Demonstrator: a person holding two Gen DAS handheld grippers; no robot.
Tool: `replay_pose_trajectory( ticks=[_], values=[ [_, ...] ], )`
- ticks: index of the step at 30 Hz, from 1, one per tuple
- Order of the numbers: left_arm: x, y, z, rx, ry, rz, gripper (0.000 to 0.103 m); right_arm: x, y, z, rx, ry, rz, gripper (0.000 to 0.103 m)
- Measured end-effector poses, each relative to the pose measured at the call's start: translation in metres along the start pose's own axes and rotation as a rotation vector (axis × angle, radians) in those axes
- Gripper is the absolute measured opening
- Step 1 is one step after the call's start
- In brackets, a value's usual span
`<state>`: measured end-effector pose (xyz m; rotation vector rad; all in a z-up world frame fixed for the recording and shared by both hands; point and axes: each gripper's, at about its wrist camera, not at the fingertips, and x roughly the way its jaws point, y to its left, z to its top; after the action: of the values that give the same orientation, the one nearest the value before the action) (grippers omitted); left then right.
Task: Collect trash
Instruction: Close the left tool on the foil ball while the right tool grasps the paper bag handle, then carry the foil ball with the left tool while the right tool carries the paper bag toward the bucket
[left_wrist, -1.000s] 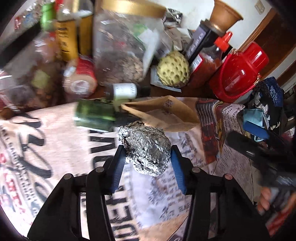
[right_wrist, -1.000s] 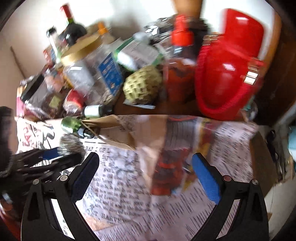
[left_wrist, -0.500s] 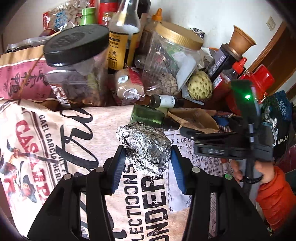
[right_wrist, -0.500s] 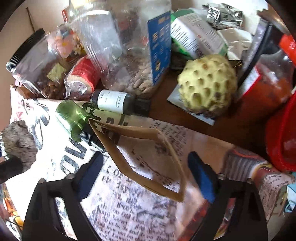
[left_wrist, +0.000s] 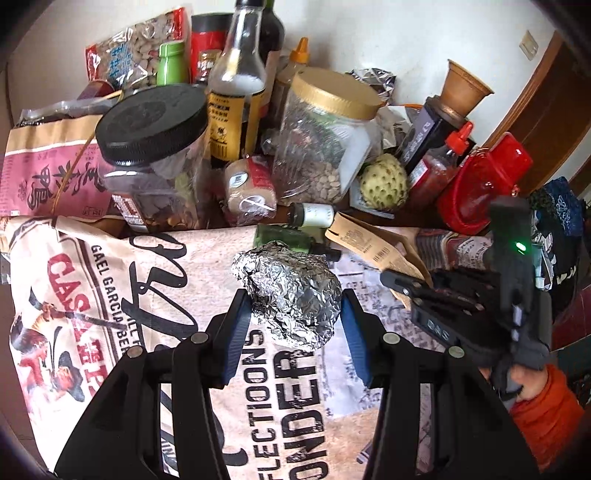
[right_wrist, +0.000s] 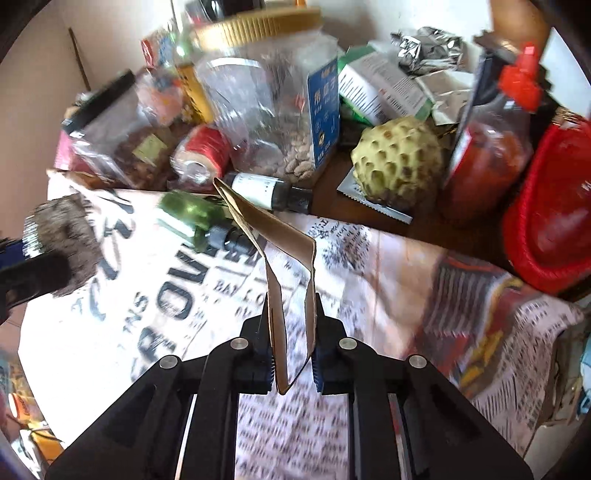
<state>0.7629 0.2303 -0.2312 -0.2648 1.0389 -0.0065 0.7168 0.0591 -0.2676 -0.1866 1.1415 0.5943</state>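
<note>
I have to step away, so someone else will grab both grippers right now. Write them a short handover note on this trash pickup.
Left gripper: shut on the crumpled foil ball, held above the printed tablecloth.
Right gripper: jaws closing on the folded brown paper pouch; the pouch's near end is between the pads, its far end reaches toward the small green bottle.
Done: foil ball picked up; pouch nearly gripped.
Left: finish the grip, lift the pouch, carry both away. No bin shows in either view. More crumpled foil lies at the back by the wall, possibly trash too.
</note>
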Motion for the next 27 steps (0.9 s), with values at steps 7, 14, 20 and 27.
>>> replay_pose_trajectory(
  ticks=[7,14,20,27],
  values=[
    [-0.030,-0.037,-0.002,0.037,-0.043,-0.014,0.048,-0.072,-0.005,-0.023,0.055,-0.104,-0.010,0.014],
    [-0.073,-0.087,-0.013,0.069,-0.112,-0.024,0.048,-0.162,-0.016,-0.053,0.050,-0.251,-0.072,0.014],
    [-0.130,-0.132,-0.040,0.087,-0.212,-0.009,0.048,-0.232,-0.025,-0.084,0.053,-0.370,-0.063,0.014],
    [-0.197,-0.172,-0.093,0.078,-0.335,0.046,0.048,-0.290,-0.025,-0.127,0.024,-0.456,-0.037,0.014]
  ],
)
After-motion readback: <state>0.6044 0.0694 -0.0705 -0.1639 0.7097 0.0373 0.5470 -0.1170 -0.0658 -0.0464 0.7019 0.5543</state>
